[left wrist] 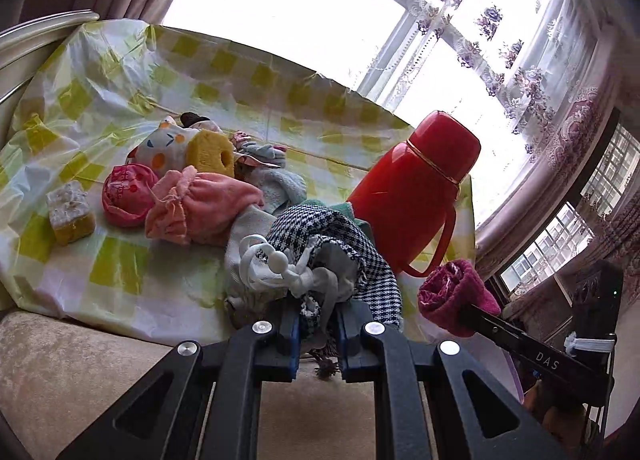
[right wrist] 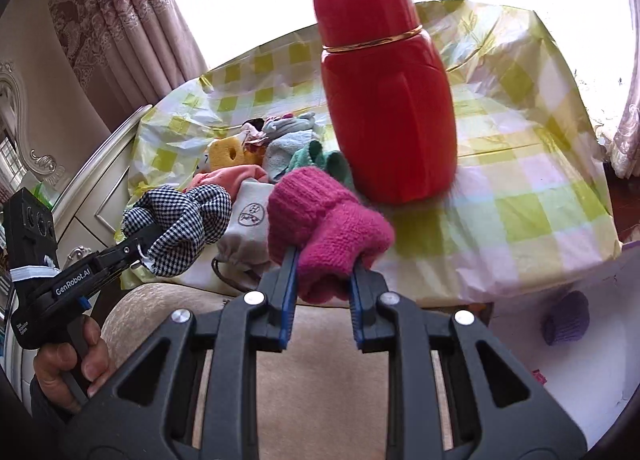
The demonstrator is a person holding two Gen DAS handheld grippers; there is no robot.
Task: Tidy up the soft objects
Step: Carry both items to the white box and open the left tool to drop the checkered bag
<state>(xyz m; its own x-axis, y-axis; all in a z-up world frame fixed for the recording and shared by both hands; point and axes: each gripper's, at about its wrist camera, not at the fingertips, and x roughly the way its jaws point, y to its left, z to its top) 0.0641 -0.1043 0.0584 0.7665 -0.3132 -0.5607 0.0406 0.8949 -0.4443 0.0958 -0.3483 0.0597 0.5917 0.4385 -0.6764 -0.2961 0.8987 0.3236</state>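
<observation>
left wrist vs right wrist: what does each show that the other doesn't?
Only the left wrist view: the pink drawstring pouch in full, the round pink bundle, the cut sponge block and the thermos handle.

Only the right wrist view: the hand holding the left gripper, a purple knitted item on the floor, and the stamped mark on the grey pouch.

Both: the red thermos, the yellow sponge with a hole, the houndstooth cloth in the left fingers, the magenta knit in the right gripper, the checked table cover.

1 red flask, 2 yellow sponges, 1 pink pouch.
</observation>
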